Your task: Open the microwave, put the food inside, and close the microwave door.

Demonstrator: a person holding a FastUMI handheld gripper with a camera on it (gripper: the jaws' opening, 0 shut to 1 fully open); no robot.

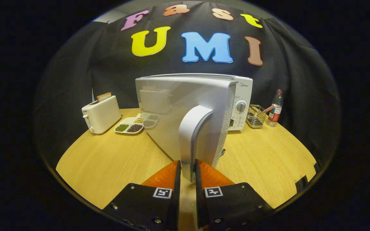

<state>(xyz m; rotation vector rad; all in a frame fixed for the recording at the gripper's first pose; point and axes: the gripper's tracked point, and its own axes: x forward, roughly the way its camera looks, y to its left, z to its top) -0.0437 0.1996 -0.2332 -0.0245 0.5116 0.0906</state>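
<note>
Fingers clamped on the door handle of the microwave, door swung wide open.

Both fingers of the gripper (187, 175) press on the lower end of the curved handle (194, 134), which sits between them. The handle belongs to the microwave door (172, 106), standing open toward the camera and hiding the oven cavity. Beyond it, the microwave (242, 102) body shows its control dial. A divided tray of food (130, 125) lies on the wooden table (108, 160) beside the door's far edge, next to a toaster (101, 114) holding a slice of bread. A wire basket (255, 116) and bottle (275, 108) stand on the microwave's other side.
</note>
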